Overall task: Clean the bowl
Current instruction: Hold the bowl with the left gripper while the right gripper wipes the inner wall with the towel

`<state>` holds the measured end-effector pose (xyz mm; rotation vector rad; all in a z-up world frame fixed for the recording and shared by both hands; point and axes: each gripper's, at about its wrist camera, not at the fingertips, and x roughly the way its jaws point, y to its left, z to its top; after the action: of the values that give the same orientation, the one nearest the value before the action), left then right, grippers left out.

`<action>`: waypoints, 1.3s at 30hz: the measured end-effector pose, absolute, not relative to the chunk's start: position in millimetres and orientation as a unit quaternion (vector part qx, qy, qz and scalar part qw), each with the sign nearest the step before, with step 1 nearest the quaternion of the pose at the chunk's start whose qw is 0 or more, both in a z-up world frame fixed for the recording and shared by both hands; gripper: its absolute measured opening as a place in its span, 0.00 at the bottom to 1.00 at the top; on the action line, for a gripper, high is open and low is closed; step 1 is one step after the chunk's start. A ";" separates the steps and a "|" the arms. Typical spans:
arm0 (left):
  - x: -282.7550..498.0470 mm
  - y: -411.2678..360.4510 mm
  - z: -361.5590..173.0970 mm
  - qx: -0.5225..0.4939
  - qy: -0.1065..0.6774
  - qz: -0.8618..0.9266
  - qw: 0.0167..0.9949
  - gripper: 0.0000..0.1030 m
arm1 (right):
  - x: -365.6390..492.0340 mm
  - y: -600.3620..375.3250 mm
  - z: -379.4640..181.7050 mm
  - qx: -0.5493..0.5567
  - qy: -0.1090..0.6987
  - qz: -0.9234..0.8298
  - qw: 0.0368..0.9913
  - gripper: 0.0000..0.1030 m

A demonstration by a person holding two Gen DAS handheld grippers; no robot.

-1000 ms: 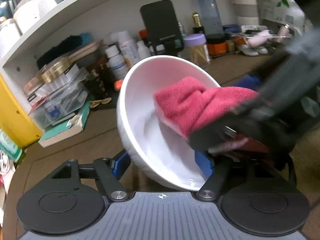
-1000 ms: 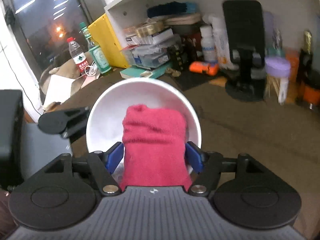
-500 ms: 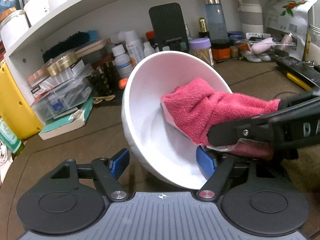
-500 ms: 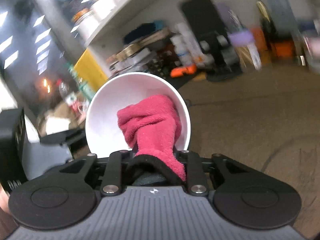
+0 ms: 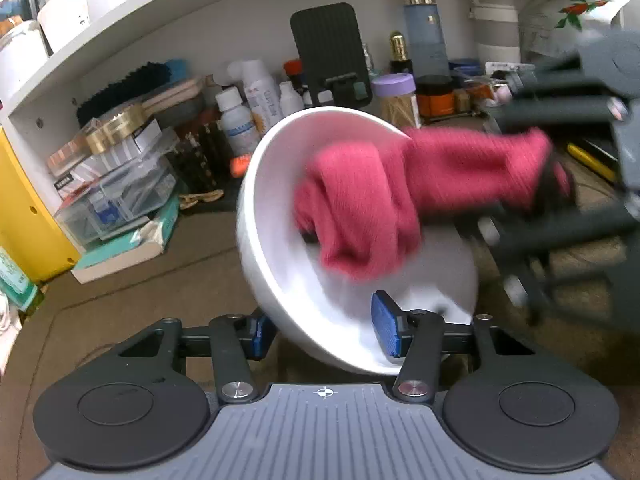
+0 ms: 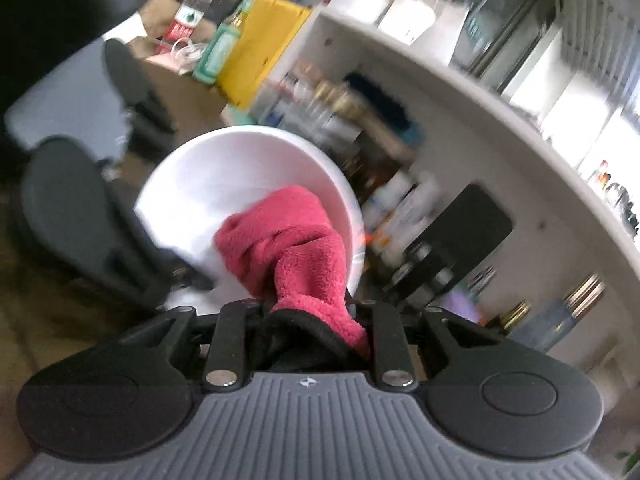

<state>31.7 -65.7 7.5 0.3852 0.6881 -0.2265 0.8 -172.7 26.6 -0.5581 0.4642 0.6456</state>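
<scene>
A white bowl (image 5: pixel 280 240) is tilted on its side, its opening facing right. My left gripper (image 5: pixel 324 334) is shut on its lower rim, one blue pad inside and one outside. My right gripper (image 6: pixel 310 316) is shut on a red cloth (image 6: pixel 288 248) whose bunched end presses against the bowl's inner wall (image 6: pixel 224 184). In the left wrist view the cloth (image 5: pixel 368 208) reaches into the bowl from the right, with the right gripper body (image 5: pixel 580 184) blurred behind it. The right fingertips are hidden by the cloth.
A brown table (image 5: pixel 140 280) runs under a white shelf unit (image 5: pixel 200 20) crowded with bottles, jars, plastic boxes (image 5: pixel 116 188) and a black phone stand (image 5: pixel 330 54). A yellow box (image 5: pixel 20 208) stands at the left. Green and clear bottles (image 6: pixel 216 48) stand beyond it.
My right gripper has rolled and swung upward with the cloth, dragging the bunched end across the inside of the bowl. The bowl has tipped a little more upright in my left gripper.
</scene>
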 end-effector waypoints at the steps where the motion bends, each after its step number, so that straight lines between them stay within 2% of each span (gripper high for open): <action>1: 32.7 -66.5 7.5 0.190 0.334 -0.108 0.917 0.54 | 1.7 -177.6 27.8 -0.240 0.239 0.324 0.884 0.23; 3: 34.8 -68.2 7.6 0.197 0.334 -0.104 0.916 0.59 | 4.7 -189.3 30.3 -0.186 0.256 0.338 0.886 0.23; 5: 36.2 -69.0 7.4 0.199 0.334 -0.100 0.916 0.71 | 13.5 -208.9 33.2 -0.101 0.271 0.345 0.893 0.23; 8: 37.7 -70.0 6.9 0.171 0.336 -0.095 0.921 0.83 | 34.0 -238.0 17.3 0.037 0.296 0.332 0.895 0.24; 10: 38.3 -73.4 5.5 0.154 0.335 -0.094 0.925 0.88 | 43.6 -250.4 3.4 0.105 0.309 0.332 0.885 0.24; 13: 39.0 -78.5 3.3 0.134 0.332 -0.084 0.930 0.88 | 48.2 -261.3 -3.2 0.141 0.321 0.332 0.876 0.24; 15: 38.4 -78.7 3.2 0.122 0.330 -0.083 0.933 0.80 | 48.3 -262.3 -4.5 0.145 0.319 0.332 0.876 0.24; 16: 38.0 -78.8 3.1 0.115 0.329 -0.083 0.934 0.58 | 47.6 -262.1 -4.5 0.143 0.316 0.331 0.878 0.24; 17: 37.7 -78.9 3.1 0.109 0.328 -0.082 0.935 0.43 | 46.7 -260.7 -4.0 0.141 0.313 0.330 0.880 0.24; 20: 36.3 -76.4 5.1 0.107 0.327 -0.080 0.935 0.31 | 38.0 -256.7 4.1 0.117 0.290 0.334 0.889 0.24; 25: 33.3 -69.5 10.6 0.122 0.330 -0.076 0.933 0.26 | -1.9 -222.0 48.8 -0.105 0.178 0.304 0.930 0.24; 28: 30.9 -66.6 12.9 0.130 0.330 -0.073 0.932 0.26 | -12.3 -187.2 48.2 -0.281 0.131 0.261 0.914 0.24; 30: 32.2 -67.1 15.1 0.132 0.329 -0.072 0.932 0.27 | -11.7 -172.9 39.7 -0.358 0.118 0.242 0.894 0.24; 39: 30.4 -71.1 15.3 0.142 0.326 -0.073 0.932 0.27 | -20.9 -159.0 16.9 -0.442 0.165 0.271 0.839 0.24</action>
<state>30.4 -71.1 15.3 0.2915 0.6671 -0.1502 -20.9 -159.0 16.9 -0.9357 0.3479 0.5734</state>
